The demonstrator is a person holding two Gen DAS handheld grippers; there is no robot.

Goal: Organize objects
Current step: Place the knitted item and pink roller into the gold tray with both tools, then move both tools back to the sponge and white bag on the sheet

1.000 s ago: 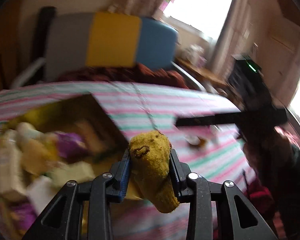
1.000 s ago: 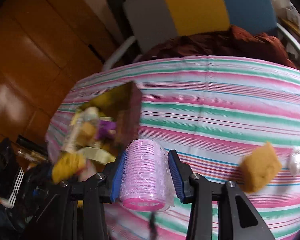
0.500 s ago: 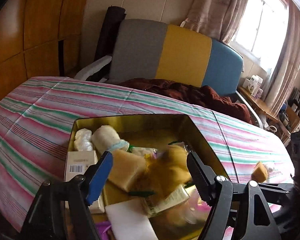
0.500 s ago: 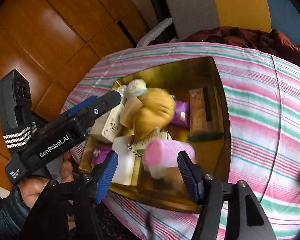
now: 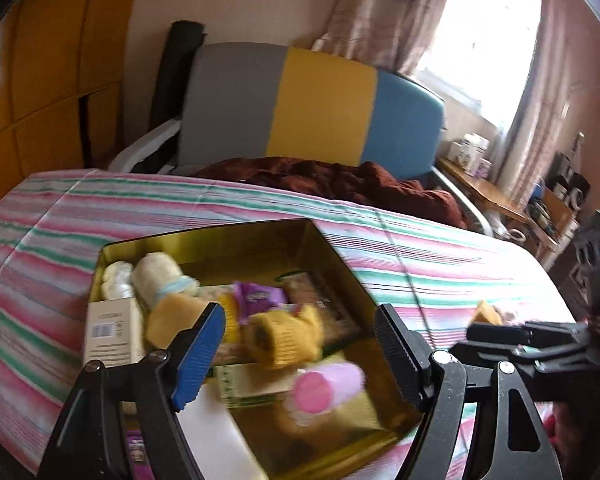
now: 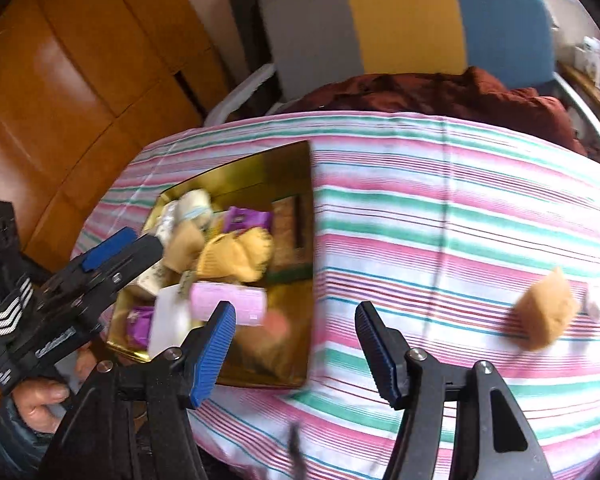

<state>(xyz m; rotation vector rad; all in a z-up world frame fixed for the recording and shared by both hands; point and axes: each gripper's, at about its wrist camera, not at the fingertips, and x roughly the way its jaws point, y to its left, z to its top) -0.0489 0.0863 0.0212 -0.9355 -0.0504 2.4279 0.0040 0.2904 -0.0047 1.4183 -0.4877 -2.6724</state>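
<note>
Tin [image 6: 296,160] is sitting at the left of the striped cloth [image 6: 460,208], already packed. Left gripper [image 5: 300,344] is hanging over it with jaws spread, gripping nothing; the yellow sock [image 5: 284,336] is lying loose in the tin beneath. Right gripper [image 6: 296,340] is likewise released and empty, hovering over the tin's near right edge, with the pink roller [image 6: 228,304] lying inside. Next, I'd judge, the right one should be heading to the sponge [image 6: 544,312] and the white lump [image 6: 598,300] just beside it, well apart from the tin; take them one at a time and drop low so nothing bounces out. Tin is also holding a purple packet [image 6: 246,218], a white box [image 5: 112,332], a rolled cream cloth [image 5: 160,276], maybe biscuits, blurred.
</note>
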